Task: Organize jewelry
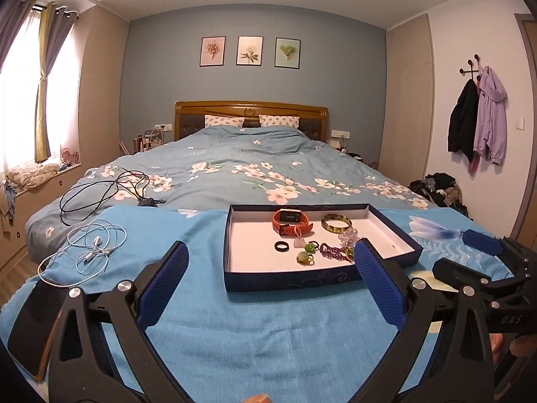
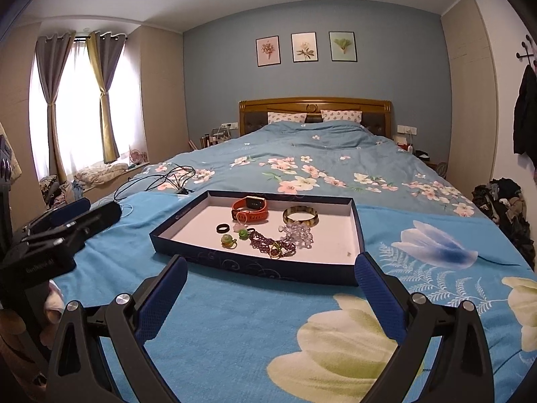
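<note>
A dark blue tray (image 1: 288, 280) (image 2: 251, 265) with a white floor lies on a blue blanket on the bed. In it are an orange watch (image 1: 291, 222) (image 2: 250, 210), a gold bangle (image 1: 336, 223) (image 2: 300, 217), a black ring (image 1: 281, 246) (image 2: 224, 228), green rings (image 1: 305, 258) (image 2: 229, 240), a purple bead bracelet (image 1: 332, 252) (image 2: 268, 243) and clear crystal beads (image 1: 350, 235) (image 2: 298, 231). My left gripper (image 1: 270, 282) is open and empty just before the tray. My right gripper (image 2: 270, 288) is open and empty, near the tray's front edge.
White earphones (image 1: 90, 248) and a black phone (image 1: 33, 329) lie on the blanket at left. A black cable (image 1: 104, 191) (image 2: 161, 178) lies further back on the bed. The right gripper shows in the left view (image 1: 483, 268); the left gripper shows in the right view (image 2: 60, 231).
</note>
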{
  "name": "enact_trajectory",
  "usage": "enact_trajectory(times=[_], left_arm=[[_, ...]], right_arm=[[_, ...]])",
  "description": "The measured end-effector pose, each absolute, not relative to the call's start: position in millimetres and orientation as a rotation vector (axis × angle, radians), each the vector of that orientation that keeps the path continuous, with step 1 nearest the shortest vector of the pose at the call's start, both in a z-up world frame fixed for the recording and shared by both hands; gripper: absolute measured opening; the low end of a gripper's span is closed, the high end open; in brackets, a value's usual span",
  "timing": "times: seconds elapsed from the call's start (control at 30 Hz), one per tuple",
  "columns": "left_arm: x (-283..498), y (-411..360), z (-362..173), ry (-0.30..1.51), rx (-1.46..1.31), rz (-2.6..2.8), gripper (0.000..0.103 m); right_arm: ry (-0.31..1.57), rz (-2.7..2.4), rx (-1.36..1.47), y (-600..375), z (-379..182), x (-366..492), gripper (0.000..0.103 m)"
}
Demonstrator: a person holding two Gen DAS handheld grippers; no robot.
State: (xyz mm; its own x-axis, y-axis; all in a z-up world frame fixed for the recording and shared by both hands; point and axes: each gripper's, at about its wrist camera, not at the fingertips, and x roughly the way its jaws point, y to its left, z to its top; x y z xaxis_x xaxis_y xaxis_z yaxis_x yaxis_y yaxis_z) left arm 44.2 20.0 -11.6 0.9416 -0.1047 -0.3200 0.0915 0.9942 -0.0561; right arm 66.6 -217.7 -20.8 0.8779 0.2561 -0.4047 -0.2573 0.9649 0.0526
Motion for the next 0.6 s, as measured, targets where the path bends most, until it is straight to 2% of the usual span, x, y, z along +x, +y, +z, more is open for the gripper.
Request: enact_trajectory(times=[0.6], left_arm=[[34.1, 12.6, -7.6, 0.280, -0.013, -0.070, 0.097]], right_arm=[[0.409, 0.252, 0.011, -220.8, -20.1, 63.2, 0.097]])
